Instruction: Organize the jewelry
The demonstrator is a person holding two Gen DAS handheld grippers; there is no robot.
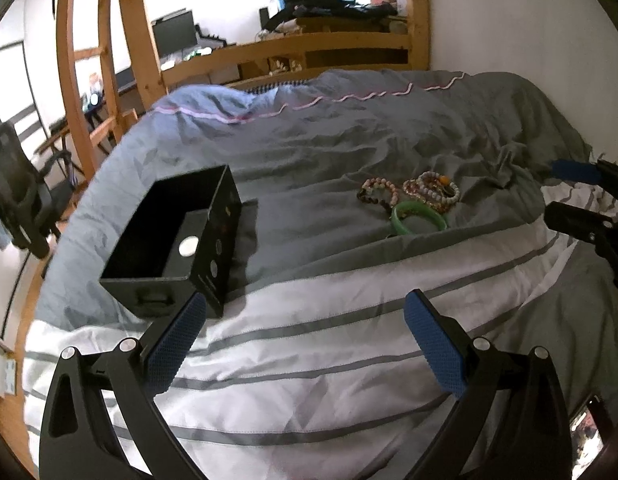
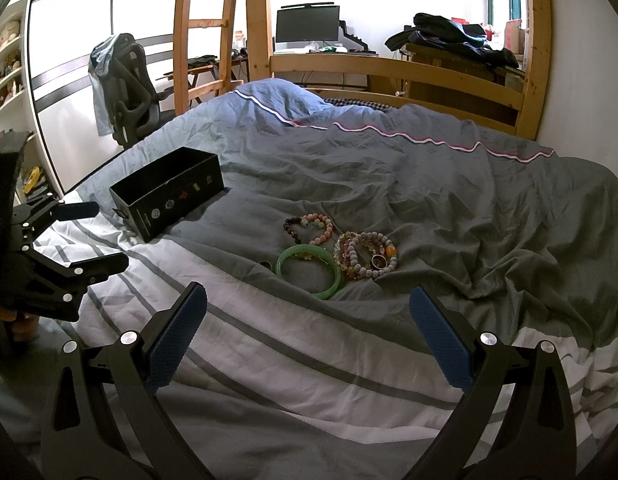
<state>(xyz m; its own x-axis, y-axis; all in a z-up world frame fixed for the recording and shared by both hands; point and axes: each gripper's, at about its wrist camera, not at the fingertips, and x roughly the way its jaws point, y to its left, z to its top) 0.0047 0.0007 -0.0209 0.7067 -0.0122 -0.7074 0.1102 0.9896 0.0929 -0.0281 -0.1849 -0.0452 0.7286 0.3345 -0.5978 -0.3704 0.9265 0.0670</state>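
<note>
A small heap of jewelry lies on the grey bedcover: a green bangle, a pink and brown bead bracelet, and several mixed bead bracelets. An open black box stands to their left. My left gripper is open and empty, with its left finger close to the box's near corner. My right gripper is open and empty, just short of the bangle. Each gripper shows in the other's view: the left and the right.
The bed has a striped white sheet in front and a wooden frame behind. A desk with a monitor, an office chair and a ladder stand beyond the bed.
</note>
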